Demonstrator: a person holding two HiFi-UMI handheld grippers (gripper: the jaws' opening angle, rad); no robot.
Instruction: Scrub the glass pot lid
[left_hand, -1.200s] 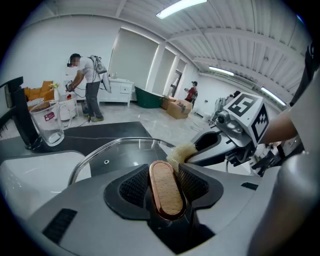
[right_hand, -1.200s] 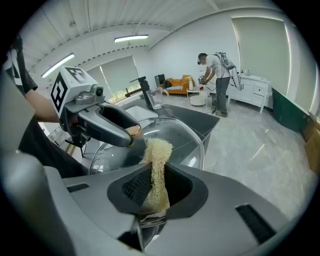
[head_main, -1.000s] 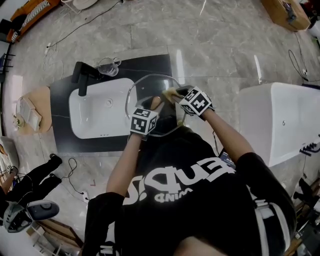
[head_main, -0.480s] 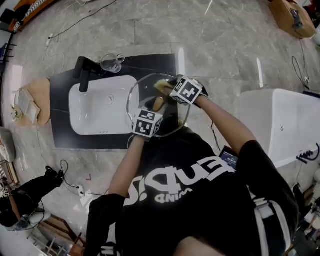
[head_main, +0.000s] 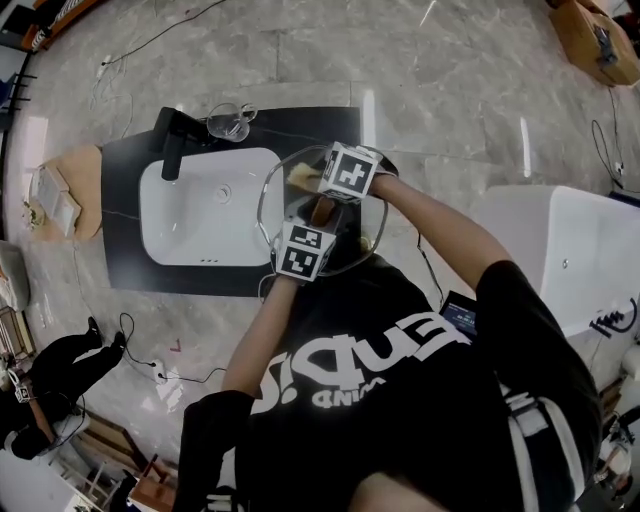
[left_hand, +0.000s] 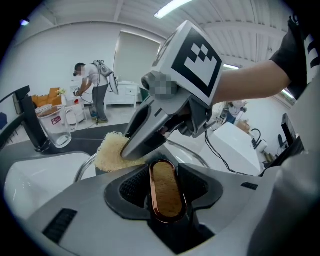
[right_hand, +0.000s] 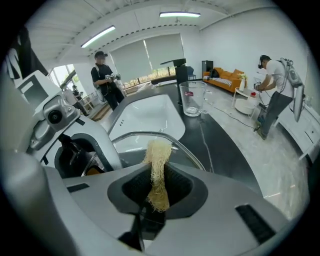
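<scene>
Straw-coloured loofah scrubber (right_hand: 158, 165) is pinched in the right gripper (right_hand: 158, 189), its free end at the upper rim of the glass pot lid (head_main: 282, 205). The left gripper (left_hand: 165, 202) clamps the lid's copper-rimmed handle (left_hand: 164, 185) at mid-frame, just right of the white sink (head_main: 200, 215). Scrubbing looks under way; the next stroke needs even pressure across the glass against a firm left grip.

Right gripper (head_main: 314, 178) with scrub pad (head_main: 301, 176): shifted left across the lid (head_main: 275, 200), from right edge toward far rim; wrist rolled.
</scene>
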